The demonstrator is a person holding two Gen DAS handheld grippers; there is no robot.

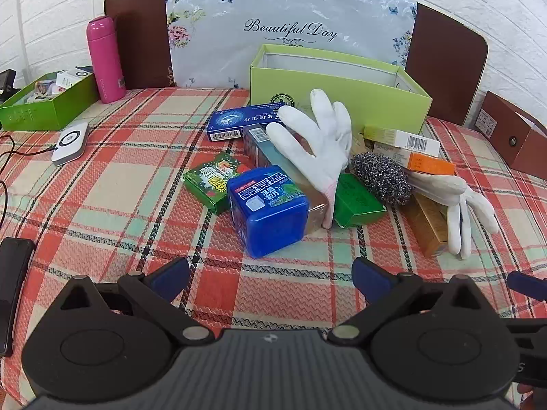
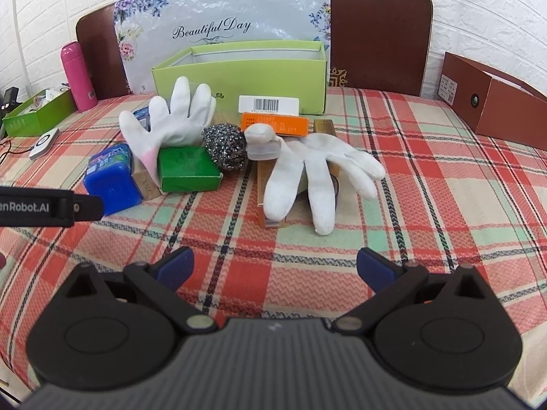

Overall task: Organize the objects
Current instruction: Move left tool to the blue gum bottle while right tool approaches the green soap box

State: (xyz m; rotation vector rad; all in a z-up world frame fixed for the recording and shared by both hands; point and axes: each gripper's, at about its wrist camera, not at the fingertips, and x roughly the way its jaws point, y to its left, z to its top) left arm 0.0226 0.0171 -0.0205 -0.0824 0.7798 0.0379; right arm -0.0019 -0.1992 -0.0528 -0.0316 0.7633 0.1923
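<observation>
A heap of small items lies on the plaid tablecloth before an open light-green box [image 1: 342, 99] [image 2: 239, 85]. It holds a blue plastic container [image 1: 270, 212] [image 2: 111, 184], two white gloves [image 1: 318, 143] [image 2: 318, 174], a steel scourer [image 1: 383, 177] [image 2: 225, 145], green boxes [image 1: 357, 201] [image 2: 188, 169], a blue carton [image 1: 242, 121], an orange carton [image 2: 273, 124] and a gold box [image 1: 427, 229]. My left gripper [image 1: 271, 278] is open and empty, just short of the blue container. My right gripper [image 2: 275, 270] is open and empty, short of the flat glove.
A pink flask [image 1: 104, 58] [image 2: 78, 75] and a dark-green tray of small items [image 1: 44, 99] [image 2: 37, 112] stand at the back left. A white device with a cable [image 1: 70, 143] lies nearby. A brown box [image 2: 492, 102] is at the right. A floral board leans behind.
</observation>
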